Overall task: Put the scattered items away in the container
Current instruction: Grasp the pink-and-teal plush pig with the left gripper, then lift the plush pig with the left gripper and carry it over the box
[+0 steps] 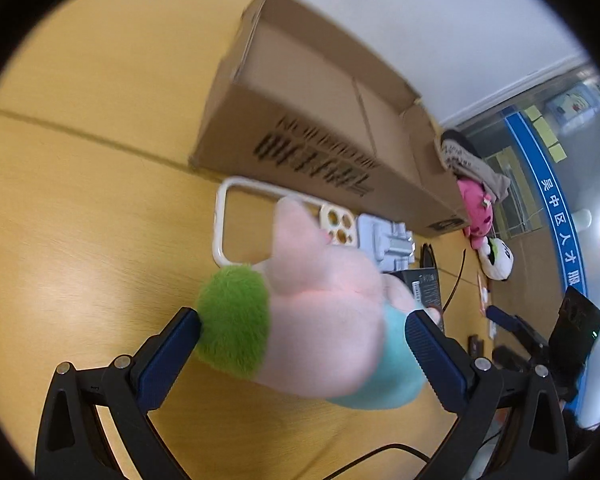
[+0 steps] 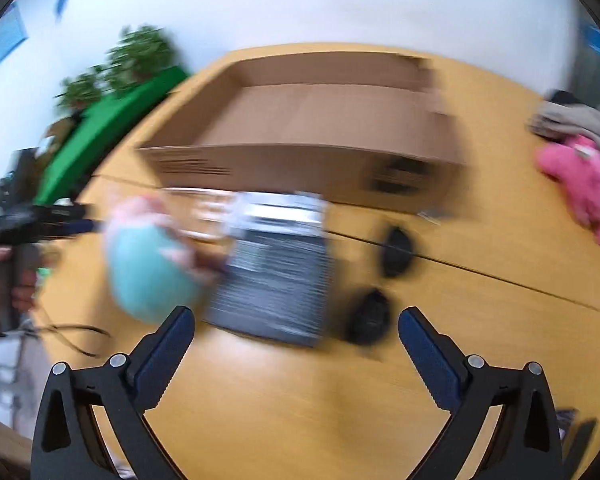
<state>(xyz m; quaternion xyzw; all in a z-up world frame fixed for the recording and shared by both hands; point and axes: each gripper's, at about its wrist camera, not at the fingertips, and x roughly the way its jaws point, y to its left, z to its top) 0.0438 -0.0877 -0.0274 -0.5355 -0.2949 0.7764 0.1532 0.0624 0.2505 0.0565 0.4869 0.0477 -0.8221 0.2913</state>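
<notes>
L gripper [image 1: 302, 322] is clamping the plush toy [image 1: 324, 320] in front of the cardboard box [image 1: 324, 120], w/ phone case [image 1: 236, 216] lying between toy & box. R gripper [image 2: 296, 332] is hovering w/ jaws apart, nothing between them, near the black packet [image 2: 276, 280] in front of box.

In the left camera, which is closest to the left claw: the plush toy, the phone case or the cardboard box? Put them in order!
1. Plush toy: gripped in the left claw.
2. Phone case: flat on the table just beyond the toy.
3. Cardboard box: behind the case, farthest.
</notes>
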